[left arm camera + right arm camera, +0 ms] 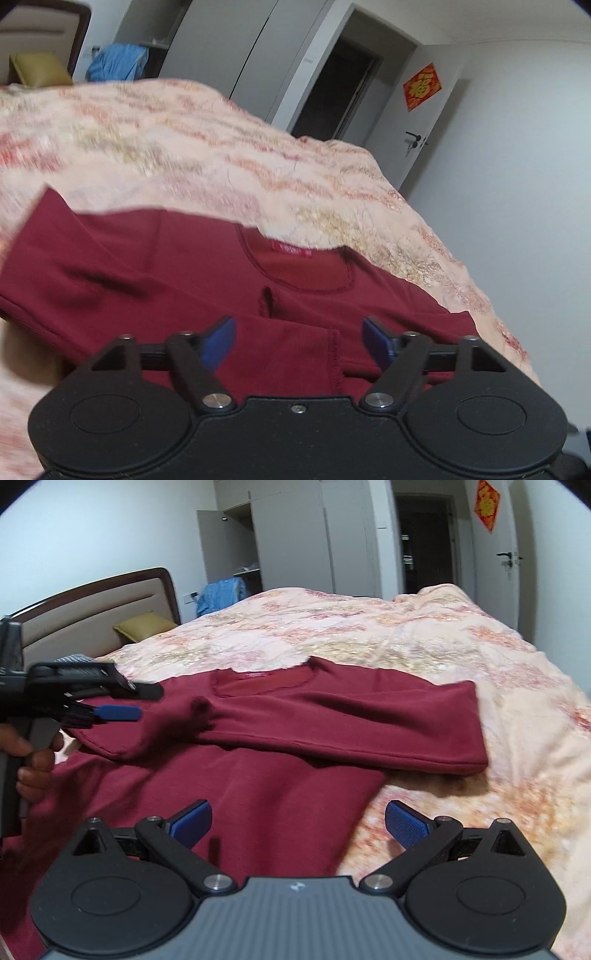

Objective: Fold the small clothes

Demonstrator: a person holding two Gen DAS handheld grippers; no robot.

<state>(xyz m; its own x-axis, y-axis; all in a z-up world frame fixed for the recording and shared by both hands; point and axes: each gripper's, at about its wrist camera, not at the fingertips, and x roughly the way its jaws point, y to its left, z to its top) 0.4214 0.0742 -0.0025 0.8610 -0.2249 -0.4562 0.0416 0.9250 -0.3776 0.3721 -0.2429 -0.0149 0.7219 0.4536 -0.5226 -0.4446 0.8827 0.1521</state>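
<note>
Sleeves look already crossed over the red shirt (332, 716), though blur hides detail. Left gripper (299, 341) and right gripper (298, 823) both gape wide, holding nothing; next, pinch the hem toward six o'clock and fold it up

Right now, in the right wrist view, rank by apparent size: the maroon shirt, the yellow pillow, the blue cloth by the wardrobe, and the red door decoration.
1. maroon shirt, by far largest.
2. yellow pillow.
3. blue cloth, close to the pillow, so that order is unsure.
4. red door decoration, smallest, though farthest away.

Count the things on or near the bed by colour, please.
Dark red: 1, shirt
Yellow-green: 1, pillow
Blue: 1, cloth beside the bed
Pink floral: 1, bedspread
Total: 4
</note>
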